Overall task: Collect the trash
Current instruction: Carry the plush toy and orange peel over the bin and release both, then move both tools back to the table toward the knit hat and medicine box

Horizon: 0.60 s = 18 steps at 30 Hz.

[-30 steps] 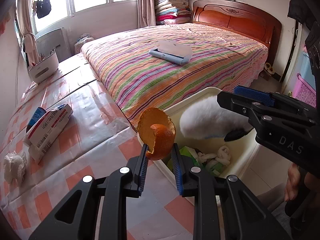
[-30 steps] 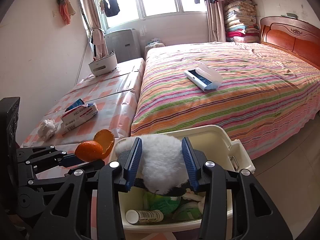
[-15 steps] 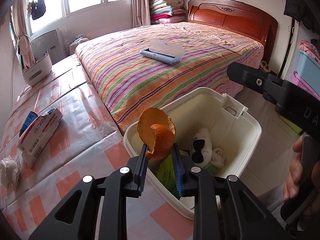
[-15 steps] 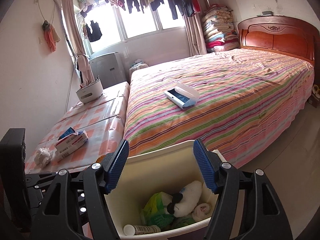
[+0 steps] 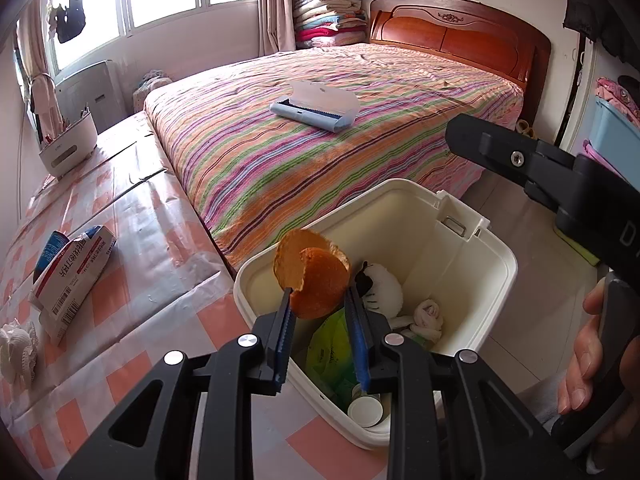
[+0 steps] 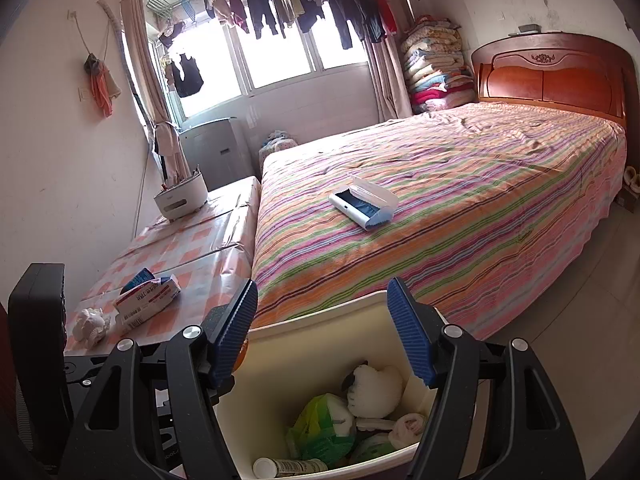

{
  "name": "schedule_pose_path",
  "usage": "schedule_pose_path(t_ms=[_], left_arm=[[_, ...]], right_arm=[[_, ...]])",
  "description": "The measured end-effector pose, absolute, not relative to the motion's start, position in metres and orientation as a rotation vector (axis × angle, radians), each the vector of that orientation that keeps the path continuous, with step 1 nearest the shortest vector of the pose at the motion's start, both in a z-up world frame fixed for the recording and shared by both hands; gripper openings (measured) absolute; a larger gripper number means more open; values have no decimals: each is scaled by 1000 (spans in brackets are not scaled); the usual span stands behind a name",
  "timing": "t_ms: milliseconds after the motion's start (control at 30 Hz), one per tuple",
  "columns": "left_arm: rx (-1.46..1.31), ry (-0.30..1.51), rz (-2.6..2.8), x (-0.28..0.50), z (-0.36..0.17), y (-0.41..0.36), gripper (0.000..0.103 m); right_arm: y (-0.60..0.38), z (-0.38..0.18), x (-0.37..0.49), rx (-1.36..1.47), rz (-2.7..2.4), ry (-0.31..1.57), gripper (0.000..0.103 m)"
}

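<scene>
left hand-held gripper [image 5: 320, 312] clamped on the orange peel [image 5: 314, 280], held right over the near rim of the white bin [image 5: 496, 256], so letting go should drop it inside. right hand-held gripper [image 6: 322, 332] just opened, jaws wide with nothing between, poised above the bin's trash, white wad [image 6: 374, 386] included. crumpled tissue [image 5: 16, 346] and carton [image 5: 72, 276] left on the tabletop [image 5: 132, 240].
</scene>
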State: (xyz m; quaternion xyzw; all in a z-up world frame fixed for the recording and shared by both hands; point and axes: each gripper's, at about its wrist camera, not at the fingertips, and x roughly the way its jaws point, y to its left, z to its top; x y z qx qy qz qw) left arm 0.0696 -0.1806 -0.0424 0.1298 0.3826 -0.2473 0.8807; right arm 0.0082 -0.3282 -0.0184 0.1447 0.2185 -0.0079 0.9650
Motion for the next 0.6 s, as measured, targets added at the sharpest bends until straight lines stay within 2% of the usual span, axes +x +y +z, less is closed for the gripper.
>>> schedule_pose_path(t_ms=[67, 133, 167, 200, 300, 600], left_arm=[[272, 793, -504, 70, -42, -180, 29], [277, 784, -491, 71, -41, -179, 49], [277, 773, -480, 70, -40, -178, 63], [275, 754, -473, 69, -38, -177, 69], [276, 728, -457, 67, -33, -173, 73], [270, 723, -393, 73, -26, -146, 74]], right_arm=[[-328, -19, 8, 292, -15, 441, 67], [-327, -19, 8, 291, -13, 442, 67], [-327, -19, 8, 289, -12, 442, 67], [-327, -19, 9, 289, -12, 443, 67], [-327, -19, 9, 288, -11, 438, 67], [-312, -16, 15, 276, 24, 444, 69]])
